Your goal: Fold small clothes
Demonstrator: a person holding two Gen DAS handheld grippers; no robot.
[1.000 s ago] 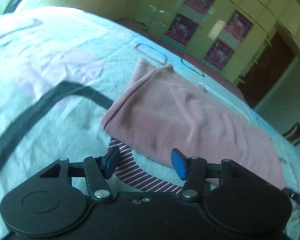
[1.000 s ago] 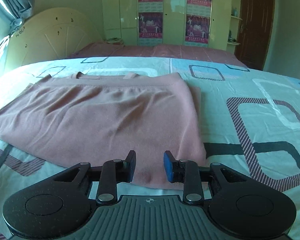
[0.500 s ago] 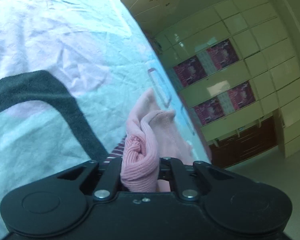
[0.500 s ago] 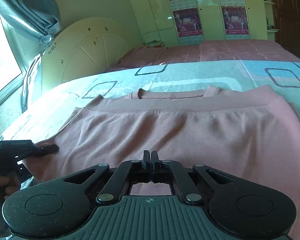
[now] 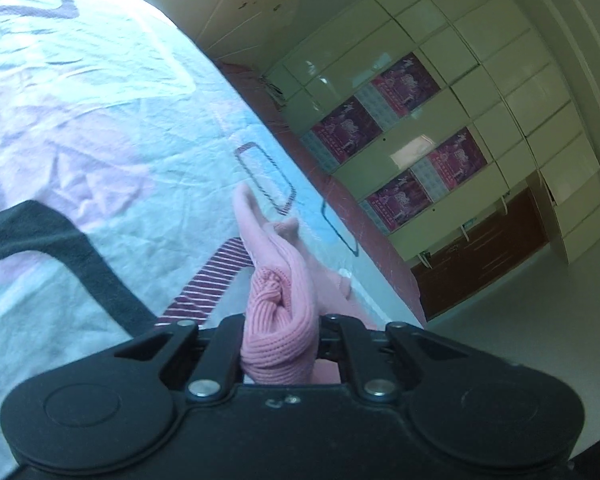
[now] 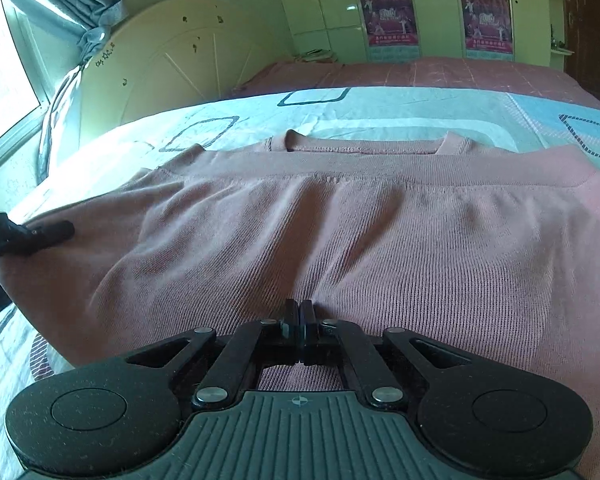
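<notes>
A pink knit sweater (image 6: 340, 224) lies folded across the bed, its neckline at the far side. My right gripper (image 6: 299, 320) is shut on the sweater's near edge at the middle. My left gripper (image 5: 280, 344) is shut on a bunched corner of the same sweater (image 5: 278, 304) and holds it raised off the sheet; the fabric hides its fingertips. The left gripper also shows in the right wrist view (image 6: 40, 234) at the sweater's left corner.
The bed sheet (image 5: 100, 128) is pale blue with pink patches, dark bands and striped rectangles. A cream headboard (image 6: 172, 64) and a grey curtain (image 6: 72, 12) stand at the left. Cupboards with posters (image 5: 400, 148) line the far wall.
Both grippers were open near the sweater's edge a second ago and have closed on it. The left gripper has lifted its corner a little higher since half a second ago.
</notes>
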